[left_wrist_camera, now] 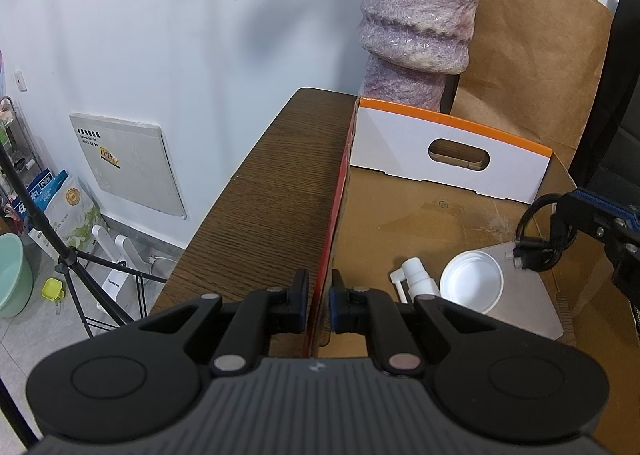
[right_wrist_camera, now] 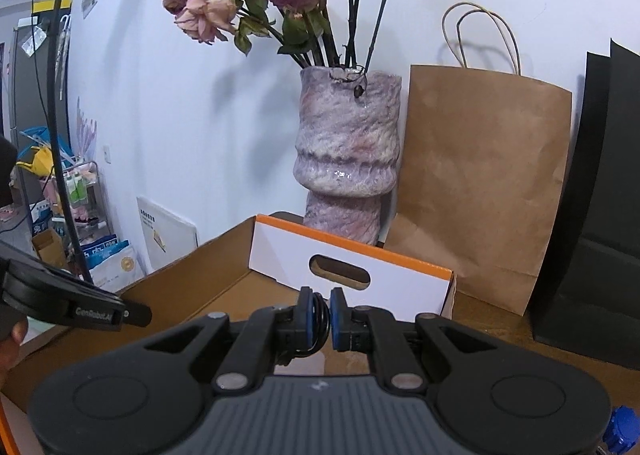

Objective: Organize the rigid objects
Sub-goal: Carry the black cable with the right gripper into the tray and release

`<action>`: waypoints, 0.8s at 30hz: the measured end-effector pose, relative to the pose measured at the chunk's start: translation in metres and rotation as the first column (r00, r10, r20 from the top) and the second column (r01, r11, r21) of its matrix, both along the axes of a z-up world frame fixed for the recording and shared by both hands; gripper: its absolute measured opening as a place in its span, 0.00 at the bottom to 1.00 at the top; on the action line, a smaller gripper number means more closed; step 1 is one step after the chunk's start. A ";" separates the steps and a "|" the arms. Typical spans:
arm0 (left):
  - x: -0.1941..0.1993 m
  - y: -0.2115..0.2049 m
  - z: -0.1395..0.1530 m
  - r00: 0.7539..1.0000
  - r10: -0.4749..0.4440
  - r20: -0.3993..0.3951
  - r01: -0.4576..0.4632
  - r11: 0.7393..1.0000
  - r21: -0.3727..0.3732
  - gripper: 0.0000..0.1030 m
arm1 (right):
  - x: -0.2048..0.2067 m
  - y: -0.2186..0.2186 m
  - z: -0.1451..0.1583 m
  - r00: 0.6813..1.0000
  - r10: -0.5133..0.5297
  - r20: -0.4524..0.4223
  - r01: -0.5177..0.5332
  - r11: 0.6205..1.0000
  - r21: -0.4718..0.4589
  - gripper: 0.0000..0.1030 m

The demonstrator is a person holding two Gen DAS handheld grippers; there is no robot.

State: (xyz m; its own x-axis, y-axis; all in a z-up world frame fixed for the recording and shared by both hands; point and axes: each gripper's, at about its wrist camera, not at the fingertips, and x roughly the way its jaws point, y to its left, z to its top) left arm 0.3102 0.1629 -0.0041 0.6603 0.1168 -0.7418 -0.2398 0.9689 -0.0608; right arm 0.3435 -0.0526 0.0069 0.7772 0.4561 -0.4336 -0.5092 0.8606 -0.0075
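A wooden desk (left_wrist_camera: 264, 191) carries a wide, shallow cardboard box (left_wrist_camera: 400, 215), open at the top, with a white end wall edged in orange and cut with a handle slot at its far end; it appears to serve as the tray into which loose items are gathered. Beyond the box, past both tools, stand a mottled purple vase (right_wrist_camera: 348, 151) of dried roses and a brown paper bag (right_wrist_camera: 480, 183) against the wall. The left tool (left_wrist_camera: 319, 297) is clenched on the box's near side wall, one finger outside and one inside, probably to keep the box from sliding. Just right of that tool, on the box floor, lie a white round lid (left_wrist_camera: 472, 281) and a small white spray nozzle (left_wrist_camera: 412, 279), already put away. The right tool (right_wrist_camera: 319, 313) hangs above the box interior, right of the left tool, grasping a coiled black cable (right_wrist_camera: 318, 315) between its blue pads, apparently ready to set it down beside the lid.
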 end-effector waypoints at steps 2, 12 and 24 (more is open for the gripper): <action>0.000 0.000 0.000 1.000 0.000 0.001 0.000 1.000 0.000 0.11 | 0.000 -0.001 0.000 1.000 0.003 -0.007 -0.003 1.000 0.005 0.12; 0.000 -0.001 0.000 1.000 -0.003 0.003 0.003 1.000 -0.004 0.11 | -0.003 0.000 0.000 1.000 -0.006 0.010 0.006 1.000 -0.014 0.89; -0.001 -0.002 0.000 1.000 0.000 0.006 0.000 1.000 0.008 0.11 | -0.006 -0.002 0.002 1.000 -0.007 0.030 0.007 1.000 -0.006 1.00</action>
State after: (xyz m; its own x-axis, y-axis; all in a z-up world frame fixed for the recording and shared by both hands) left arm 0.3095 0.1606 -0.0042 0.6650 0.1228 -0.7367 -0.2396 0.9693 -0.0547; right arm 0.3376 -0.0549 0.0087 0.7934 0.4478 -0.4124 -0.5023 0.8643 -0.0279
